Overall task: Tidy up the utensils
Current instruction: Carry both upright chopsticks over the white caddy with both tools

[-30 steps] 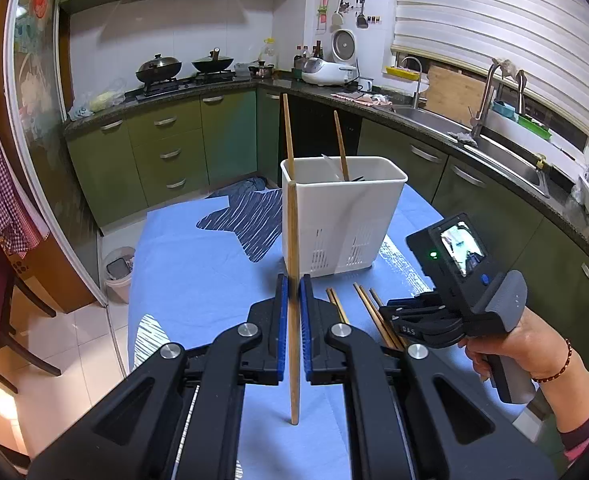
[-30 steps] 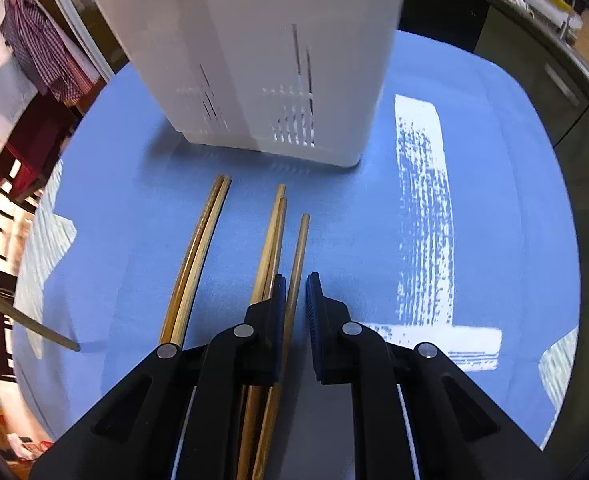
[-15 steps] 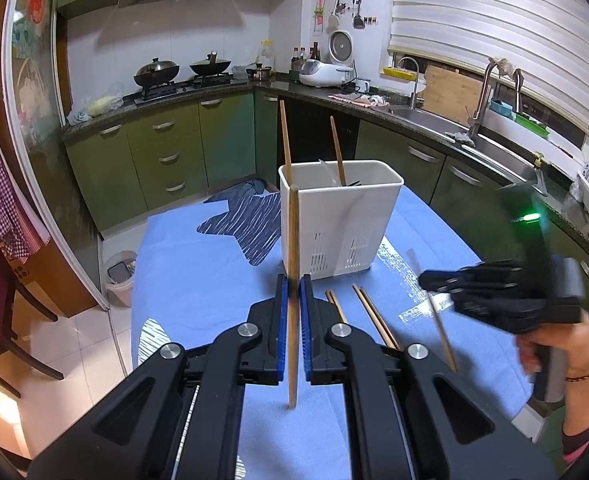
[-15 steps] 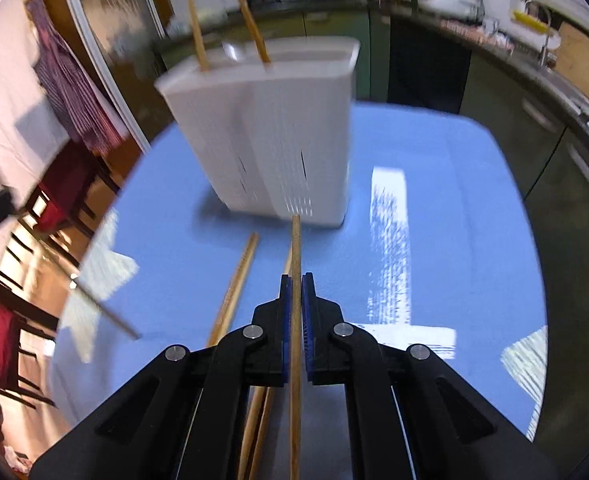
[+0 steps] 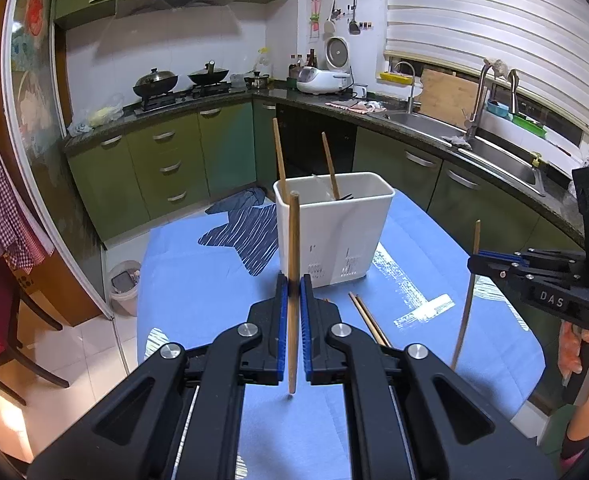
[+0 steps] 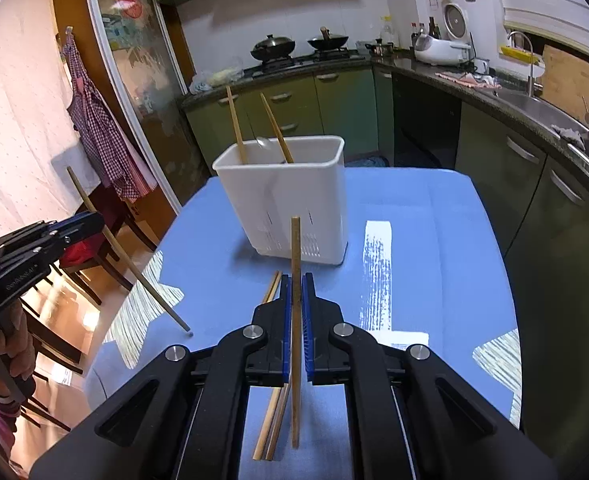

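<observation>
— Chopsticks first: where are they, please?

— Your left gripper (image 5: 293, 296) is clenched on one chopstick (image 5: 293, 280), which stands nearly upright in the middle of the left wrist view, in front of the white holder (image 5: 334, 236). Your right gripper (image 6: 296, 296) grips a second chopstick (image 6: 295, 320) in the same way, upright in the centre of the right wrist view.

— And the holder itself?

— You see it standing on the blue tablecloth (image 6: 434, 240), above the centre of both frames. Two chopsticks in the holder (image 6: 236, 128) lean out over its rim, toward the upper left.

— Is anything on the cloth?

— Yes, loose chopsticks (image 6: 272, 288) lie flat between the holder and your right gripper, partly hidden under its fingers. In the left wrist view they (image 5: 364, 314) show just right of the fingers.

— Can each camera see the other gripper?

— Yes. Your right gripper (image 5: 476, 264) is at the right edge of the left view, with its chopstick (image 5: 468, 300) hanging almost vertical. Your left gripper (image 6: 90, 220) is at the left edge of the right view, and its chopstick (image 6: 134, 268) slants down to the right, above the cloth.
</observation>
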`<state>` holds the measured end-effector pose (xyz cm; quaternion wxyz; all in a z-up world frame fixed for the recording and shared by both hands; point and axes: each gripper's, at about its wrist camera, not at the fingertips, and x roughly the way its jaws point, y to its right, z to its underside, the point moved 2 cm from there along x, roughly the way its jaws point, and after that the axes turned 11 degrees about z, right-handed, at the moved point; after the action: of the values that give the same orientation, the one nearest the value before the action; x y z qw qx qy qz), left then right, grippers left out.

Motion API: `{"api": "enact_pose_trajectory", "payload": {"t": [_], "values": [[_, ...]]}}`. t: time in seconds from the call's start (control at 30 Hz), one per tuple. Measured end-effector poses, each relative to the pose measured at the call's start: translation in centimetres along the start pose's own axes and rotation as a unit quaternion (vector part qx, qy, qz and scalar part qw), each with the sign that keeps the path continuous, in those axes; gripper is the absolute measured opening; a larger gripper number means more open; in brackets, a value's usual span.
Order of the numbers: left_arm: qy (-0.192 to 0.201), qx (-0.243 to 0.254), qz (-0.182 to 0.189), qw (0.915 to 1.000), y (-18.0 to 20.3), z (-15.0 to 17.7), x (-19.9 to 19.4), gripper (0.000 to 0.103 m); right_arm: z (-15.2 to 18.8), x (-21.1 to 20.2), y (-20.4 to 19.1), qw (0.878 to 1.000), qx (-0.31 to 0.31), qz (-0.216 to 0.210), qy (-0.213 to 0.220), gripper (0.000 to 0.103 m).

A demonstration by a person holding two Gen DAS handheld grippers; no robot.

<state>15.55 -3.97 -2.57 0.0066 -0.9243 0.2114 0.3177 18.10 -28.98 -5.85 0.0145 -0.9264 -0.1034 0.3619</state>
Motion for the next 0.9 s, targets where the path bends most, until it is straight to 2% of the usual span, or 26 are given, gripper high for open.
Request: {"api": "enact_pose_trajectory", "payload": {"t": [0.27, 0.6, 0.8, 0.9], "values": [[0.023, 0.016, 0.01, 0.9996, 1.0, -3.3, -1.5, 0.006, -3.6, -2.8, 0.4, 0.999, 0.004, -0.003, 0.043, 0.006], [0.087, 0.044, 0.012, 0.9952, 2.9, -11.8, -3.8, 0.006, -10.5, -6.7, 0.5, 0.996, -0.007, 0.0, 0.086, 0.006], [0.125, 0.045, 0.007, 0.9911, 3.3, -16.1, -3.4, 0.006, -12.1, -7.6, 0.5, 0.995, -0.018, 0.006, 0.094, 0.006], [0.131, 0.044, -0.005, 0.9904, 3.1, -17.4, -2.0, 0.006, -12.5, -7.6, 0.5, 0.995, -0.021, 0.006, 0.095, 0.006]]}}
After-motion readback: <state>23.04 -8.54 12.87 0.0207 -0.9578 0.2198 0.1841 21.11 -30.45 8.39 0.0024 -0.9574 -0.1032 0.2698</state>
